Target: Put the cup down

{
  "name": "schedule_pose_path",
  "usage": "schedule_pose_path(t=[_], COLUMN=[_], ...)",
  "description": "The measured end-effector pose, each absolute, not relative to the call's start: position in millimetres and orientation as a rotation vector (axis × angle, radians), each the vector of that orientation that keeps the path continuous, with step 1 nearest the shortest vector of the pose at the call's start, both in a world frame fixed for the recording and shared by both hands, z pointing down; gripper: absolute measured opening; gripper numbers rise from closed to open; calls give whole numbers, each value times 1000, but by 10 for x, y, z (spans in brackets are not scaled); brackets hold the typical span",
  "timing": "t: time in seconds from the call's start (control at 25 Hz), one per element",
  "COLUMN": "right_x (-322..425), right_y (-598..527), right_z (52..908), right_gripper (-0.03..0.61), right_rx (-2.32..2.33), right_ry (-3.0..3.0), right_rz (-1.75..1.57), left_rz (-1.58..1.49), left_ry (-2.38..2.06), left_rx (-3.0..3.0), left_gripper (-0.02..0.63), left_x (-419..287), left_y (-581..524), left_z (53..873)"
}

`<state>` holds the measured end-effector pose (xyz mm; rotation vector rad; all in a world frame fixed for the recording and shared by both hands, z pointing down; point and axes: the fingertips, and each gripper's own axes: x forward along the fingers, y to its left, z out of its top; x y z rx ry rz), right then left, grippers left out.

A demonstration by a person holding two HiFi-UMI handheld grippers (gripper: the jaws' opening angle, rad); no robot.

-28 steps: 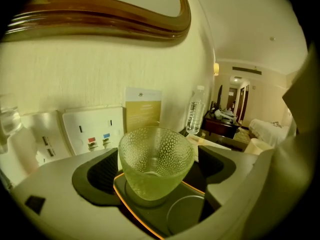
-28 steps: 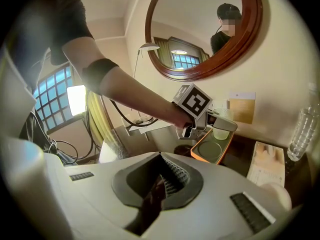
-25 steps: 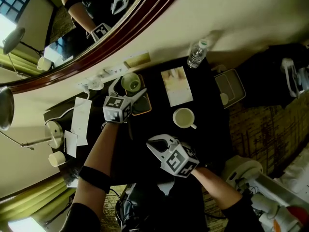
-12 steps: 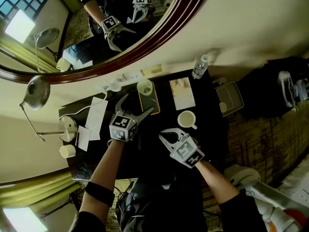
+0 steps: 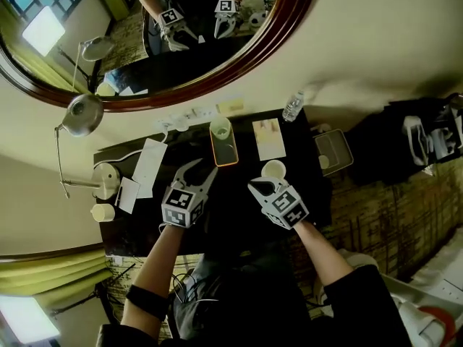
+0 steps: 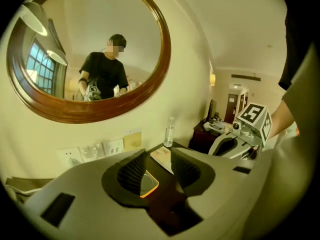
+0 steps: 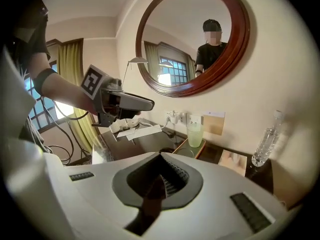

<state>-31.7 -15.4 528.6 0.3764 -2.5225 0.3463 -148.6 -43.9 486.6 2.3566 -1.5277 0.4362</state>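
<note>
Cups: three, namely one pale green cup, one white mug and one small cream cup
Task's thing: the green cup stands upright at the far end of the single orange-rimmed tray on the dark table, and neither gripper touches it
Grippers: two, both over the near half of the table
Left gripper: its jaws have just been closing and now leave only a narrow gap, with nothing between the pads; it grasps nothing and sits on the near side of the tray, apart from it
Right gripper: jaws clenched together on nothing; in the head view its tip overlaps the near edge of the white mug – whether it touches cannot be told
Other things: one water bottle at the far right corner, one booklet between tray and bottle, one desk lamp at the left, one oval mirror on the wall
Change from a second ago: the left gripper stood wide open around the green cup on the tray – now it is drawn back toward the person and the cup stands alone; the right gripper has come up closer to the white mug, its jaws together as before
</note>
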Motion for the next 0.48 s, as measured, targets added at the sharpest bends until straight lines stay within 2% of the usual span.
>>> schedule_pose_path(t=[0.12, 0.24, 0.48], right_x=[-199, -95, 63], right_y=[-177, -174, -151], right_z=[5318, 5346, 5513], right_gripper=[14, 14, 14], right_rx=[396, 424, 462], right_ry=[-2494, -2487, -2473], right_rz=[333, 340, 322], left_rz=[477, 516, 486], left_ry=[-1558, -1580, -1563], left_rx=[2284, 2216, 2136], left_gripper=[53, 2, 2], left_x=[-1552, -1610, -1664], left_y=[-194, 59, 475], left_z=[4831, 4908, 5081])
